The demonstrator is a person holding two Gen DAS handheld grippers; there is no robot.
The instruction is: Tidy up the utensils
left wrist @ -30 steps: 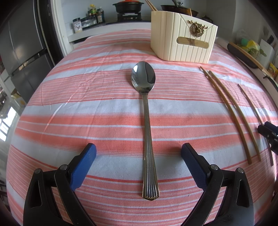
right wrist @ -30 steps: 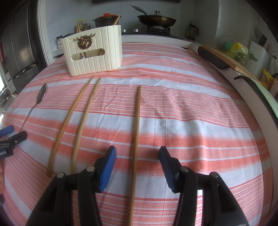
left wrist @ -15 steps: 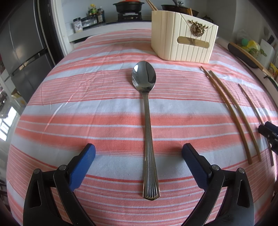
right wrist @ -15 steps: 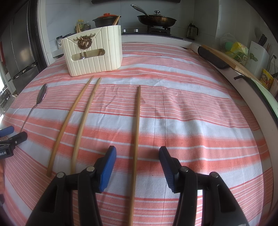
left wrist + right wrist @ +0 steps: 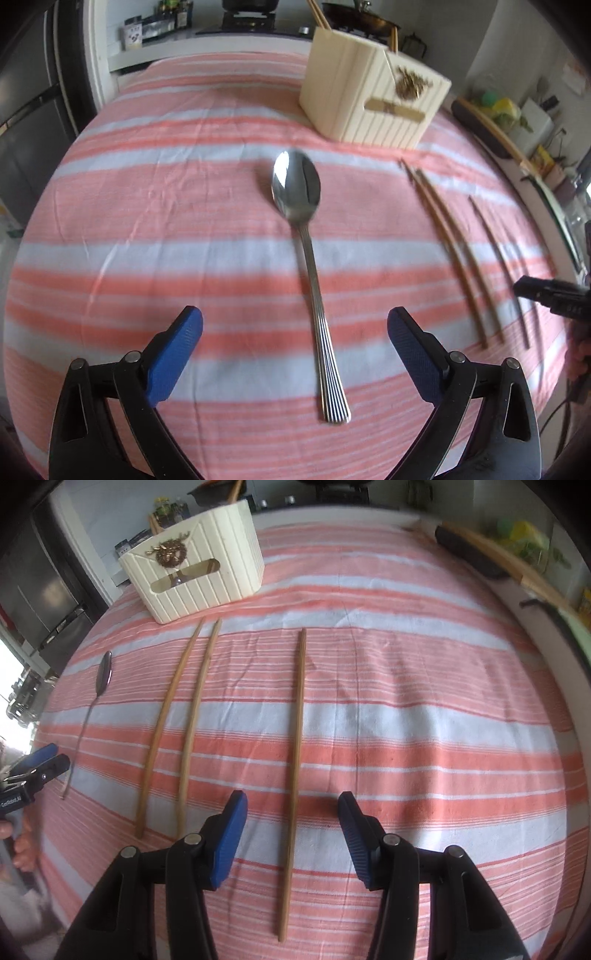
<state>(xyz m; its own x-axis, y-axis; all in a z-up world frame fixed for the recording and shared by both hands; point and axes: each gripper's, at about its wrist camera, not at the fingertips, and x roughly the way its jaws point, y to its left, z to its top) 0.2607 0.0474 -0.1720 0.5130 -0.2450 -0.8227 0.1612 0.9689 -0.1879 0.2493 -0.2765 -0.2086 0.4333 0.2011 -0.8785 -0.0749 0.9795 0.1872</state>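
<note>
— While both grippers are held above the striped tablecloth (image 5: 155, 206), what is seen between their jaws?

— Nothing is gripped. The left gripper (image 5: 294, 334) is spread wide, with the steel spoon (image 5: 308, 266) lying flat at frame centre, its handle running down between the blue pads without being touched. The right gripper (image 5: 293, 818) is likewise parted, and a single chopstick (image 5: 295, 768) is framed between its fingers, untouched.

— Where are the other utensils?

— Two more chopsticks (image 5: 177, 723) are laid side by side left of centre in the right wrist view. The cream utensil holder (image 5: 199, 576) is seen at upper left there, and at upper right in the left wrist view, with chopsticks already standing in it.

— What could go wrong?

— The thin chopstick could be rolled aside if the pads are closed unevenly. The flat spoon handle could be slipped off, or the cloth could be pinched and dragged, shifting the neighbouring chopsticks.
</note>
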